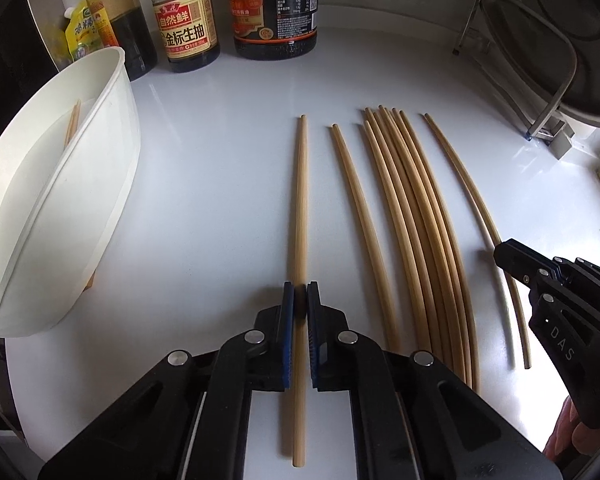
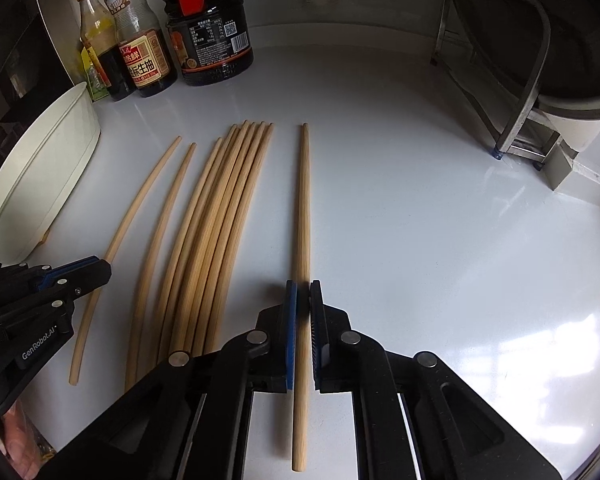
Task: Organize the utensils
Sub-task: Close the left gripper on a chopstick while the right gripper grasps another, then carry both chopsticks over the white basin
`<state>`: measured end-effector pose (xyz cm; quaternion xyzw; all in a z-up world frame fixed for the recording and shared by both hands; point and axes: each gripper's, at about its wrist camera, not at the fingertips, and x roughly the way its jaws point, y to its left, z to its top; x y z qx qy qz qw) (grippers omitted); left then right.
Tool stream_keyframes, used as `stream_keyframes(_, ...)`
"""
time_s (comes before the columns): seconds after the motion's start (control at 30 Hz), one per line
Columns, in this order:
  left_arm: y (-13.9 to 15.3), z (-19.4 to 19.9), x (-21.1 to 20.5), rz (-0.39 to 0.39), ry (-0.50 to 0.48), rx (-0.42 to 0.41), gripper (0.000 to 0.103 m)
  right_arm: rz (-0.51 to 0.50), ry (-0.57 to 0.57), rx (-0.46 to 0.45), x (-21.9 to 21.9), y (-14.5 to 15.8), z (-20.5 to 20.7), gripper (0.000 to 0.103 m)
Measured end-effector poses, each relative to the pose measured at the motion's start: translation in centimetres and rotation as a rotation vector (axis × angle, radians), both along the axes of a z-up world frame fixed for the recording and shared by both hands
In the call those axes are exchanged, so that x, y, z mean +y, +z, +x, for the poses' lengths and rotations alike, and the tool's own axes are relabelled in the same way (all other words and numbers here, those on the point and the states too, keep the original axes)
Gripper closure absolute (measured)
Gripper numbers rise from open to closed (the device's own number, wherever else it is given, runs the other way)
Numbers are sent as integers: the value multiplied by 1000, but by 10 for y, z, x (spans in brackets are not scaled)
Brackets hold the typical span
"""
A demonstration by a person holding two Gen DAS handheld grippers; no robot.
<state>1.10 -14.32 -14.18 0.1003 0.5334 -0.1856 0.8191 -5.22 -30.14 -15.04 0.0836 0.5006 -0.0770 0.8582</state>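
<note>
Your left gripper [image 1: 301, 296] is closed on the leftmost chopstick [image 1: 299, 208], the one nearest the tub [image 1: 112, 92]. Your right gripper [image 2: 303, 294] is closed on the rightmost chopstick [image 2: 302, 208], the one farthest from the tub. Each stick runs straight ahead between its jaws, long axis in line with the fingers, the narrow end pointing away from you toward the bottles [image 1: 188, 20]. Both sticks look to lie flat on the counter [image 1: 220, 160]; I cannot tell whether either has lifted.

Between your two sticks lies the bundle [image 1: 412, 220], several chopsticks packed side by side and touching, with one more single stick [image 1: 356, 220] on its tub side. All lie roughly parallel.

The tub sits to the left of everything, tilted on its side, and at least one chopstick [image 1: 73, 124] is already in it. Your left hand is the nearer to it, so I judge that stick should go in first.

The chopsticks are pale bamboo, round, slim and tapered, with fine grain; they may roll or pivot in the blue pads [image 1: 287, 320]. The counter is glossy white and slick. The tub is smooth white plastic.
</note>
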Motion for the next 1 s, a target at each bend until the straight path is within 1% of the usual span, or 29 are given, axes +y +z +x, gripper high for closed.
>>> stream_keyframes(0.17, 20, 5, 6, -48, -5, 1, 96, 32, -18, -46, 4, 28, -3, 97)
stream_keyframes(0.3, 55, 11, 19, -106, -5, -42, 96, 36, -15, -94, 17, 64, 1, 97)
stream_keyframes(0.37, 76, 16, 33, -139, 6, -75, 96, 35, -1, -117, 29, 83, 7, 97)
stream_keyframes(0.47, 104, 27, 66, -175, 40, -122, 96, 44, 44, -147, 53, 107, 23, 97)
stream_keyframes(0.57, 119, 42, 106, -169, 99, -134, 96, 29, 114, -172, 90, 124, 48, 97)
stream_keyframes(0.63, 120, 57, 137, -155, 138, -125, 96, 39, 158, -186, 117, 132, 65, 97)
stream_keyframes(0.73, 121, 77, 179, -116, 184, -145, 96, 73, 221, -185, 158, 136, 94, 97)
stream_keyframes(0.8, 118, 91, 205, -98, 216, -151, 96, 102, 258, -172, 185, 132, 114, 97)
stream_keyframes(0.87, 112, 104, 228, -96, 238, -137, 96, 124, 291, -148, 208, 126, 131, 97)
stream_keyframes(1.0, 93, 125, 253, -73, 263, -102, 96, 129, 328, -90, 245, 111, 161, 97)
